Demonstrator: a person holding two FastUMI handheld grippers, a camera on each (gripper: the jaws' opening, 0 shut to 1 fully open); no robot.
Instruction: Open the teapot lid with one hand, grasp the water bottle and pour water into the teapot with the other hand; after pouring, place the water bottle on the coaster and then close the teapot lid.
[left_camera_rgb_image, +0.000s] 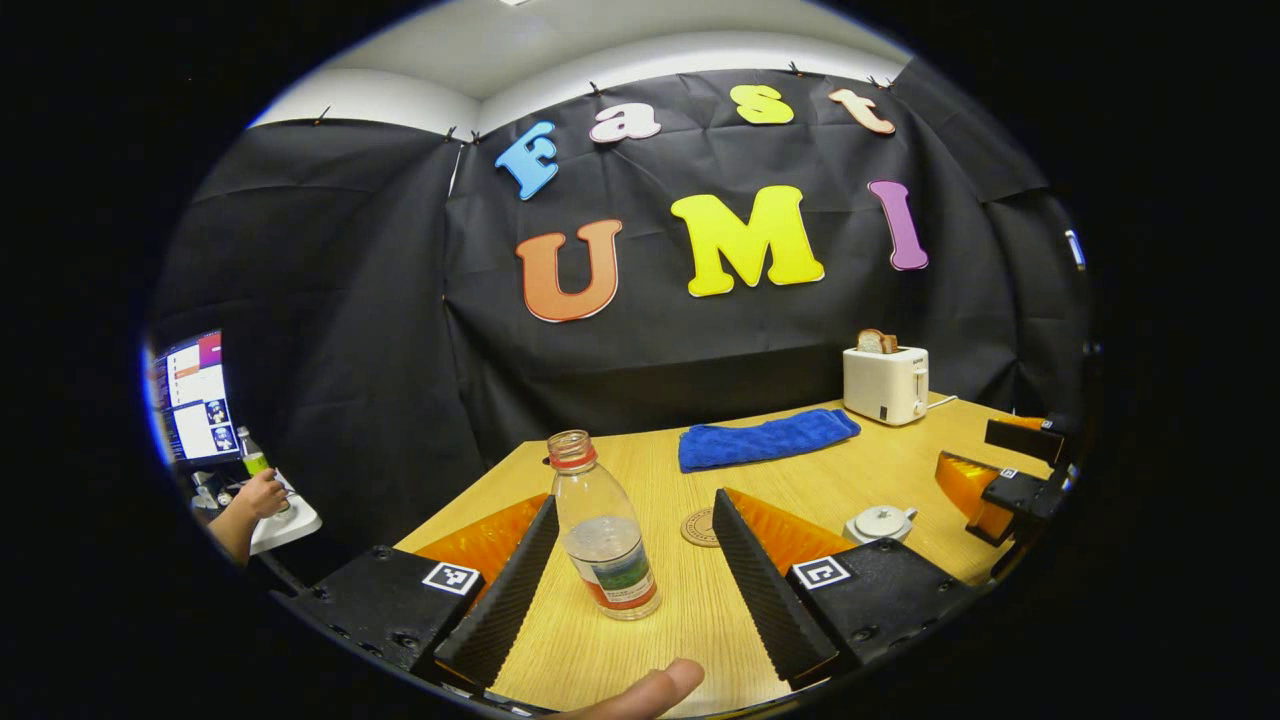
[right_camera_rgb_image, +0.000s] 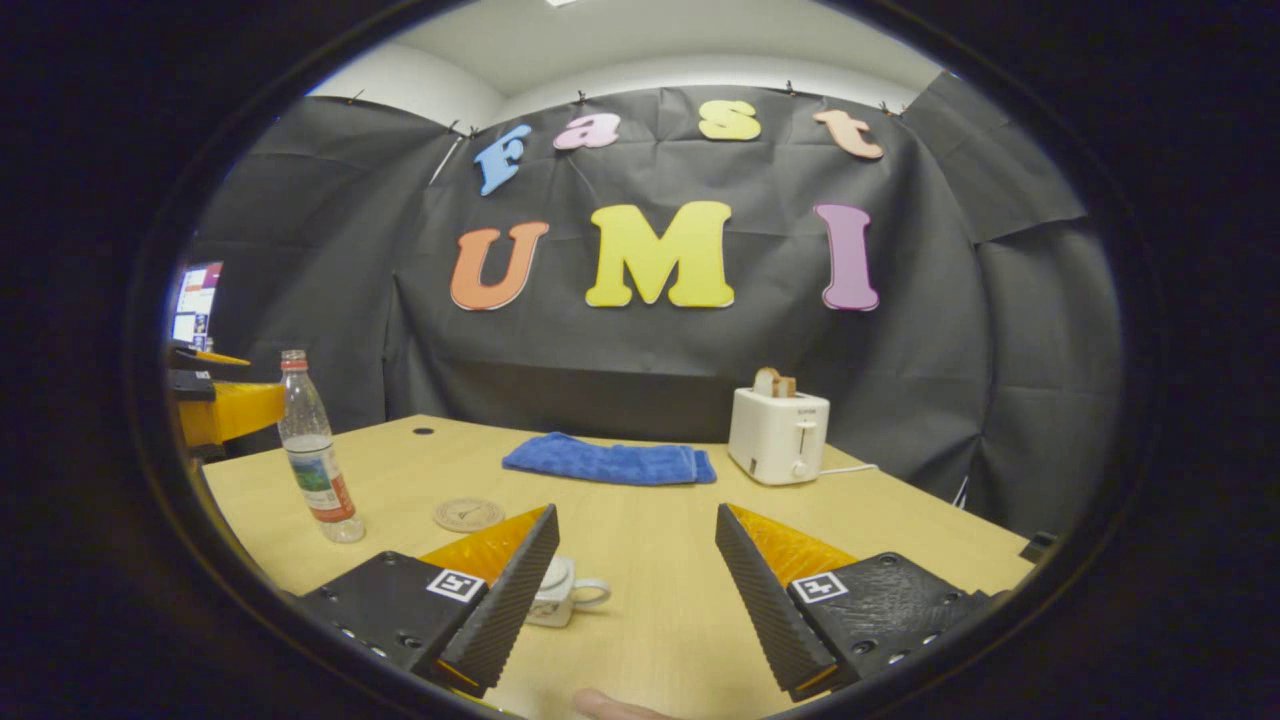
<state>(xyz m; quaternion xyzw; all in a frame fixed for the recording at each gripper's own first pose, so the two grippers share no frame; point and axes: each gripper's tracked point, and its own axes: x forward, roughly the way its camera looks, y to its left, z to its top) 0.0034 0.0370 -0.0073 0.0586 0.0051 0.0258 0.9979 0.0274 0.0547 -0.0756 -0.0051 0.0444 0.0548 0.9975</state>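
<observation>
- While the water bottle (left_camera_rgb_image: 603, 535) stands upright on the wooden table (left_camera_rgb_image: 880, 470), we note its long axis is vertical and its uncapped mouth points up.
- We see the left gripper (left_camera_rgb_image: 625, 590) spread wide, the bottle standing in the gap between its fingers (left_camera_rgb_image: 505, 590); neither finger touches it.
- We place the coaster (left_camera_rgb_image: 699, 527) flat on the table just behind the bottle.
- We find the teapot (right_camera_rgb_image: 560, 592) low on the table with its lid on and its handle pointing to the right in the right gripper view.
- We see the right gripper (right_camera_rgb_image: 632, 600) also spread wide, holding nothing; its left finger (right_camera_rgb_image: 505, 605) partly covers the teapot, so contact cannot be told.
- We note a blue towel (right_camera_rgb_image: 608, 463) and a toaster (right_camera_rgb_image: 778, 435) farther back.
</observation>
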